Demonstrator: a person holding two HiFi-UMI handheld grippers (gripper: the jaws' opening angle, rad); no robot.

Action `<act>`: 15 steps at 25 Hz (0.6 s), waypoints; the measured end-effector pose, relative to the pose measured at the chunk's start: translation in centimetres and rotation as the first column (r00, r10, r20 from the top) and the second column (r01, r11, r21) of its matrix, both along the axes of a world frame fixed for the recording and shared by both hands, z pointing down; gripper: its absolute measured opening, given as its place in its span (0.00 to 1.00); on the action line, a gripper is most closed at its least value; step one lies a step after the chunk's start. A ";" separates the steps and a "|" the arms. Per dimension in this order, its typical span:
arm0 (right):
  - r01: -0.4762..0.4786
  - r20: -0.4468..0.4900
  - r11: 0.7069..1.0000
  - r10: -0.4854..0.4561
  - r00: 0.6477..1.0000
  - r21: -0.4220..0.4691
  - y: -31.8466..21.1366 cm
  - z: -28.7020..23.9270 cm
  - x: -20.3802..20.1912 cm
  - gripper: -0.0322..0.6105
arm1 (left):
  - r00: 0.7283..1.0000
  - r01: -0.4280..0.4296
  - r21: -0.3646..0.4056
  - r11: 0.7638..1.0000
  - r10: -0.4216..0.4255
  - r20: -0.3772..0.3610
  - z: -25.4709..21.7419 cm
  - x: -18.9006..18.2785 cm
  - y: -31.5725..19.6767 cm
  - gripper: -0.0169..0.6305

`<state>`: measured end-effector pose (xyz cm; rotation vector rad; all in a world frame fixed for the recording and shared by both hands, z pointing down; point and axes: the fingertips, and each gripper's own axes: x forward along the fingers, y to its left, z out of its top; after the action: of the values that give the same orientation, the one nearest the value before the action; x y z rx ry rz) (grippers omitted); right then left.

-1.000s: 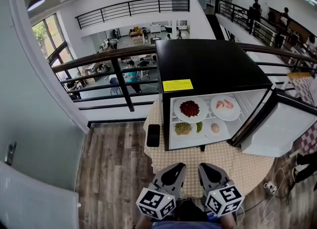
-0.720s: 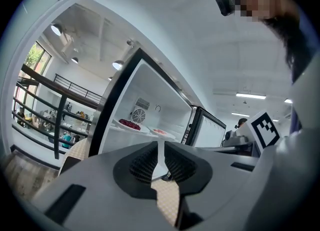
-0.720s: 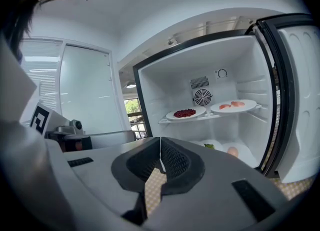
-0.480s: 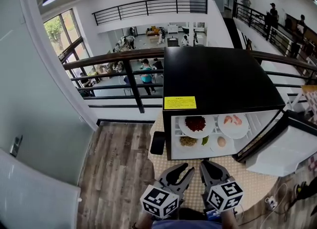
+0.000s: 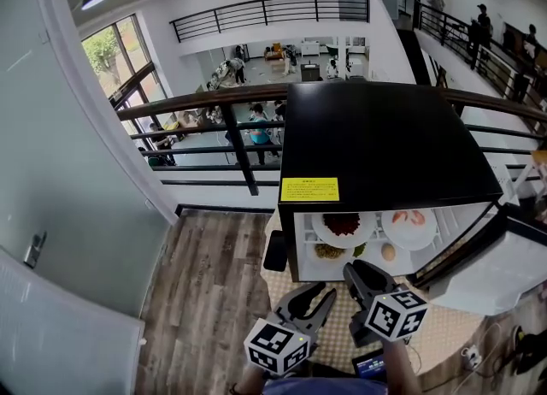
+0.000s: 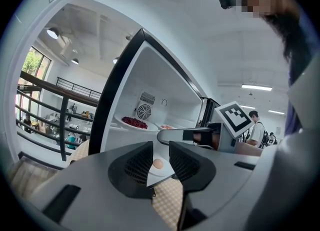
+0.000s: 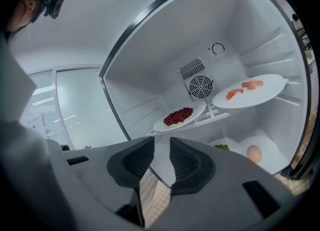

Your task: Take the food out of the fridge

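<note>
Shifted up-frame toward open fridge (image 5: pixel 385 145) since earlier frame, right gripper (image 5: pixel 353 272) at lower centre, jaws just opening to narrow gap, nothing between, left gripper (image 5: pixel 318 297) below-left of it, jaws apart, empty, food (image 5: pixel 344 223) on plates (image 5: pixel 402 232) inside fridge, untouched

Ahead of my right jaws (image 7: pixel 161 145), just opening and empty, the fridge (image 5: pixel 385 145) mouth is unblocked; its shelf (image 7: pixel 215 116) cuts across, loaded with the red-food plate (image 7: pixel 180 116) and the pink-food plate (image 7: pixel 250 91); beneath, the egg plate (image 7: pixel 257 152) fills the right; the open door (image 5: pixel 491 269) walls my right; my left jaws (image 6: pixel 160 147) find the right jaws barring ahead-right.
</note>
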<state>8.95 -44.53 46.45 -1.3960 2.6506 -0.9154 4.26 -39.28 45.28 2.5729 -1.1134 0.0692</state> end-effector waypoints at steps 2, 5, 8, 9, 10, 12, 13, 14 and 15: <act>0.007 0.035 1.000 -0.006 0.999 -0.026 -0.8 0.1 -0.2 0.25 | 1.000 0.002 -0.003 1.000 -0.002 0.004 0.1 0.0 -0.2 0.17; -0.016 0.125 0.996 0.027 0.992 -0.087 -2.2 0.3 -0.3 0.29 | 1.000 0.008 -0.010 1.000 -0.008 0.004 0.3 0.0 -0.4 0.17; -0.013 0.193 0.987 0.045 0.980 -0.163 -3.1 0.9 -0.6 0.45 | 1.000 0.017 -0.017 1.000 -0.017 0.006 0.4 -0.2 -0.6 0.17; -0.022 0.206 0.984 0.058 0.977 -0.176 -3.4 1.0 -0.6 0.45 | 1.000 0.020 -0.018 1.000 -0.020 0.006 0.5 -0.3 -0.7 0.17; -0.039 0.217 0.983 0.078 0.973 -0.181 -3.8 0.9 -0.5 0.45 | 1.000 0.024 -0.020 1.000 -0.024 0.006 0.5 -0.4 -0.8 0.17; -0.084 0.241 0.979 0.128 0.962 -0.185 -4.9 0.3 -0.1 0.45 | 0.999 0.031 -0.022 0.999 -0.031 0.009 0.5 -0.8 -0.9 0.17; -0.101 0.259 0.976 0.150 0.954 -0.195 -5.4 0.2 0.1 0.45 | 0.999 0.035 -0.023 0.999 -0.035 0.011 0.5 -1.0 -0.9 0.17; -0.111 0.280 0.971 0.168 0.945 -0.210 -5.9 0.1 0.1 0.45 | 0.999 0.038 -0.025 0.999 -0.037 0.014 0.5 -1.2 -0.9 0.17; -0.117 0.302 0.967 0.184 0.935 -0.228 -6.3 0.2 0.2 0.45 | 0.999 0.040 -0.027 0.999 -0.040 0.017 0.6 -1.3 -0.9 0.17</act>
<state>9.15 -50.79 46.61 -1.3282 2.2298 -1.3040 2.96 -40.13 45.93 2.5293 -1.1614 0.0958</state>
